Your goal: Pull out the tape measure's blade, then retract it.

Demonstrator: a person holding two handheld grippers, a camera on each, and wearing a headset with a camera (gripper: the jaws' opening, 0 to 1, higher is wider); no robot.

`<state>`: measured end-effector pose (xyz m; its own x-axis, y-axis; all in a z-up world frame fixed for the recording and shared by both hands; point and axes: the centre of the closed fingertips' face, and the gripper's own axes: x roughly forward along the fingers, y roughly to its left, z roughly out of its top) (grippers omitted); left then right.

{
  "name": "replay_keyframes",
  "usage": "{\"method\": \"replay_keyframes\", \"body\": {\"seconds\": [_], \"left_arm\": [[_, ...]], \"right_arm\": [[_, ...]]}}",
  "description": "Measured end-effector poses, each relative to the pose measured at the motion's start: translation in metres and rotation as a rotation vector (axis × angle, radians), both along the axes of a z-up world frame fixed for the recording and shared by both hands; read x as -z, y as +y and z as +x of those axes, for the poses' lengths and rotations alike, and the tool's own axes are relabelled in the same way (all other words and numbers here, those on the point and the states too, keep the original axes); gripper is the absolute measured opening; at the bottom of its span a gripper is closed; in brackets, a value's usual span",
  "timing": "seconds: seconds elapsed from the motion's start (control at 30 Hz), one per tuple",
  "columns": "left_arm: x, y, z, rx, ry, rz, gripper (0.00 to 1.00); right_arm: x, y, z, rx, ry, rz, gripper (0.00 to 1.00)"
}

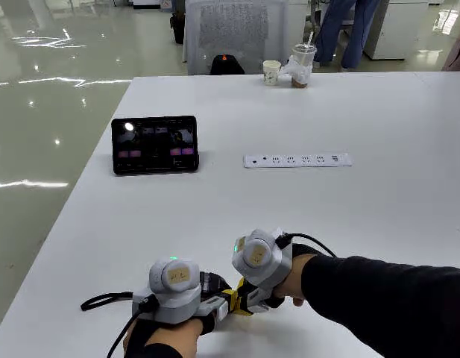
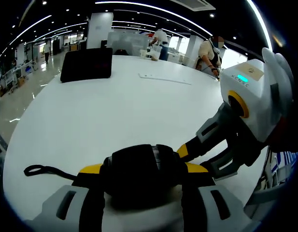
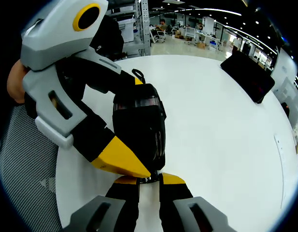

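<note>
A black tape measure rests on the white table, and my left gripper is shut on its case with a yellow-tipped finger on each side. Its black wrist strap trails to the left. My right gripper comes in from the other side, its jaws pinched together on the blade tip at the case's mouth. No blade is drawn out. In the head view the tape measure lies between the left gripper and the right gripper, near the table's front edge.
A dark tablet stands upright at the middle left and a white power strip lies beyond it to the right. Two cups sit at the far edge by a chair. A person stands behind.
</note>
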<state>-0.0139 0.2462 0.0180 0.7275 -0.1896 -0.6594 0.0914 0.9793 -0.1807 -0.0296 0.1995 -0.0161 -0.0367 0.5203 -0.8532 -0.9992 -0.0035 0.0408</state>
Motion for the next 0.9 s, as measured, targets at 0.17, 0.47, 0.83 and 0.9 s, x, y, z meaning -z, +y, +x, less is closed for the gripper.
{"method": "replay_keyframes", "body": {"seconds": [0.17,0.47,0.83,0.9], "left_arm": [[0.000,-0.001,-0.001,0.032,0.022,-0.003,0.60],[-0.007,-0.001,0.001,0.133,0.003,0.073,0.58],[-0.016,0.000,0.003,0.154,-0.025,0.041,0.58],[-0.023,-0.005,0.003,0.149,-0.042,-0.018,0.58]], "right_arm": [[0.001,-0.001,0.000,0.005,-0.036,0.013,0.13],[0.001,-0.001,0.002,0.023,-0.056,0.006,0.13],[-0.008,-0.002,0.001,0.057,-0.070,0.029,0.13],[-0.011,-0.003,0.001,0.068,-0.068,0.040,0.13]]}}
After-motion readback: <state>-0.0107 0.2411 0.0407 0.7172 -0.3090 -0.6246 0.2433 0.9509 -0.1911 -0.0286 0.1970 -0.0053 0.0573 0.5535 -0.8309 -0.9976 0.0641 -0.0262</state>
